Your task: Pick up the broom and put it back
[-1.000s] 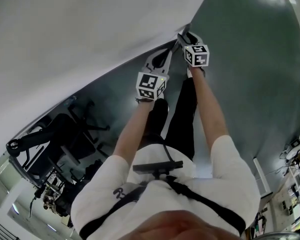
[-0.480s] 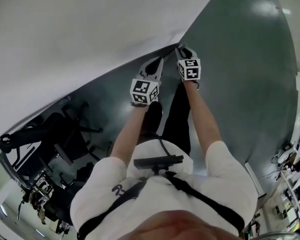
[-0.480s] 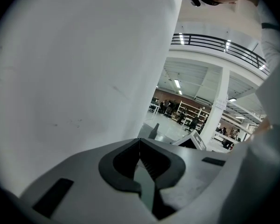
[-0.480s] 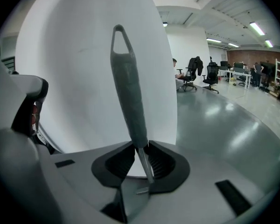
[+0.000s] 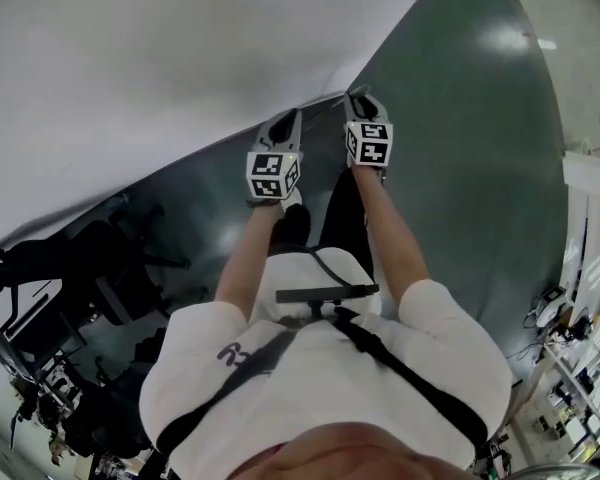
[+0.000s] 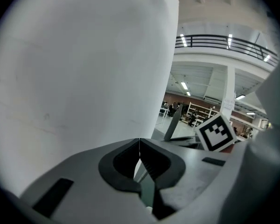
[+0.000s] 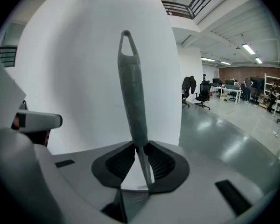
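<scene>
The right gripper (image 7: 139, 147) jaws have just closed on the broom handle (image 7: 132, 92), which stands up between them. The left gripper (image 6: 139, 146) jaws are pressed together, empty.

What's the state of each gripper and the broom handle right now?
broom handle: clamped low down by the right gripper, loop end up.
right gripper: shut on the broom handle; its jaws have just been closing.
left gripper: jaws together, nothing between them.
</scene>
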`<control>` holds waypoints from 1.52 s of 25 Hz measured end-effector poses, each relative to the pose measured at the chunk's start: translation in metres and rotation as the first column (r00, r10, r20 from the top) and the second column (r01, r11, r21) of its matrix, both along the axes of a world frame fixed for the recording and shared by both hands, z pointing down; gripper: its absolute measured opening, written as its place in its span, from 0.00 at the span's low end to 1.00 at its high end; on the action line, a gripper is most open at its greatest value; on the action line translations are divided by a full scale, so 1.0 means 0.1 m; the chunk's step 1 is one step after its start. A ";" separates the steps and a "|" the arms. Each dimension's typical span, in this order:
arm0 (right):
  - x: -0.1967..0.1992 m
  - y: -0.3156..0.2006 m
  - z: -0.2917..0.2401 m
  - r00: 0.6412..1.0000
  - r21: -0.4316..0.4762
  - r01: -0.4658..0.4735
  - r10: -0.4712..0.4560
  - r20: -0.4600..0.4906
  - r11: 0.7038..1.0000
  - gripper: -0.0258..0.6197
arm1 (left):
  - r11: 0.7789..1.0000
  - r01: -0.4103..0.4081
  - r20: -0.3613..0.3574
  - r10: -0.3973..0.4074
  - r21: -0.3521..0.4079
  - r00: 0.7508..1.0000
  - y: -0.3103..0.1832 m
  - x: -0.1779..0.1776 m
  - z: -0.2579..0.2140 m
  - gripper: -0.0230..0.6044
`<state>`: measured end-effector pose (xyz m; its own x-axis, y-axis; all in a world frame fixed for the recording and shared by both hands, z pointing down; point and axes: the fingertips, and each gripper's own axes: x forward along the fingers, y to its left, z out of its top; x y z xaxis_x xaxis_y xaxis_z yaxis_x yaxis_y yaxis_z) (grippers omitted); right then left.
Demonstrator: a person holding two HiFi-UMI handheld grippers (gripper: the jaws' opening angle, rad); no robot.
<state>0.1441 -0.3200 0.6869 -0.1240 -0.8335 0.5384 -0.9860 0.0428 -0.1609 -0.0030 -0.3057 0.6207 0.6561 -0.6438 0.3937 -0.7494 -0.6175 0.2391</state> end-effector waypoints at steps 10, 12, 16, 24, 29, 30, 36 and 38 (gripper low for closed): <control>-0.77 0.08 -2.01 0.999 0.365 0.028 -0.035 0.013 0.930 0.18 | 0.976 0.104 -0.054 -0.095 0.191 0.994 -0.06 -0.75 -1.32 0.06; -0.99 0.12 -2.30 0.999 0.426 0.038 -0.048 0.013 0.904 0.17 | 0.966 0.130 -0.076 -0.116 0.223 0.990 -0.06 -0.97 -1.53 0.06; -1.31 0.19 -2.73 0.995 0.505 0.071 -0.098 0.026 0.860 0.16 | 0.942 0.170 -0.111 -0.143 0.290 0.983 -0.02 -1.22 -1.96 0.06; -1.98 0.29 -3.33 0.972 0.597 0.185 -0.235 0.006 0.780 0.16 | 0.869 0.290 -0.153 -0.248 0.400 0.957 0.07 -1.79 -2.71 0.06; -2.30 0.28 -3.54 0.956 0.609 0.250 -0.291 -0.032 0.753 0.16 | 0.832 0.361 -0.173 -0.317 0.421 0.933 0.12 -2.11 -2.92 0.06; -2.36 0.27 -3.55 0.955 0.606 0.259 -0.295 -0.041 0.752 0.16 | 0.825 0.375 -0.193 -0.322 0.423 0.927 0.14 -2.17 -2.93 0.06; -2.49 0.14 -3.35 0.956 0.555 0.274 -0.286 -0.066 0.786 0.16 | 0.796 0.421 -0.253 -0.340 0.436 0.906 0.24 -2.45 -2.92 0.06; -2.49 0.13 -3.26 0.959 0.540 0.268 -0.277 -0.067 0.798 0.16 | 0.800 0.439 -0.255 -0.361 0.409 0.897 0.24 -2.53 -2.81 0.06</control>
